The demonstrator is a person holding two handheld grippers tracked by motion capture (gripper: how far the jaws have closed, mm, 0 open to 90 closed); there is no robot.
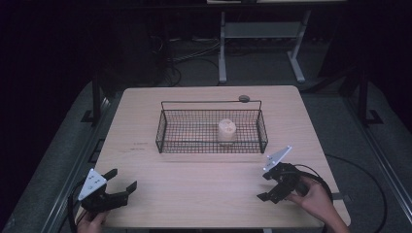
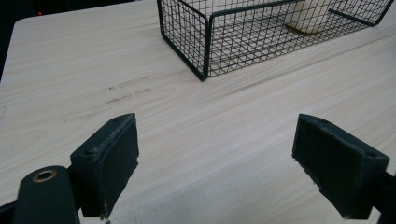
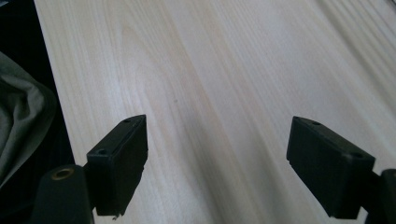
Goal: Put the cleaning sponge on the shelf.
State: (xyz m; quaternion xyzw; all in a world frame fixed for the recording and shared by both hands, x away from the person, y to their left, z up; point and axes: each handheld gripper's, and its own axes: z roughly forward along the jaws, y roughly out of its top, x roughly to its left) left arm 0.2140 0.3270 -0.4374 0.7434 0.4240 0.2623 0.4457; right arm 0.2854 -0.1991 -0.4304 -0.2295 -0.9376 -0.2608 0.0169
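- The wire basket point(image 1: 212, 127) stands on the far half of the pale wooden worktop point(image 1: 204, 189), about midway across it; its black mesh walls are low and a thin rail runs above its back edge.
- A cream cylinder point(image 1: 227, 131) stands upright inside the wire basket, right of its middle; it may be a roll of tape or a small cup, but the high view is too dim to tell which. In the left claw view its lower part shows through the mesh at the top edge.
- A small dark round thing point(image 1: 244, 98) sits on the rail near the basket's back right corner; I cannot tell what it is.
- The left claw point(image 1: 122, 180) hovers at the near left corner of the worktop, well apart from the basket, jaws spread wide with nothing between them.
- The right claw point(image 1: 266, 187) hangs over the near right part of the worktop, nearer the basket's front right corner; its jaws also stand apart over bare wood.
- Faint dark scuffs point(image 2: 126, 91) mark the wood in front of the basket's left corner; they look like smudges, not lettering.
- No brand, label or legible writing appears anywhere.
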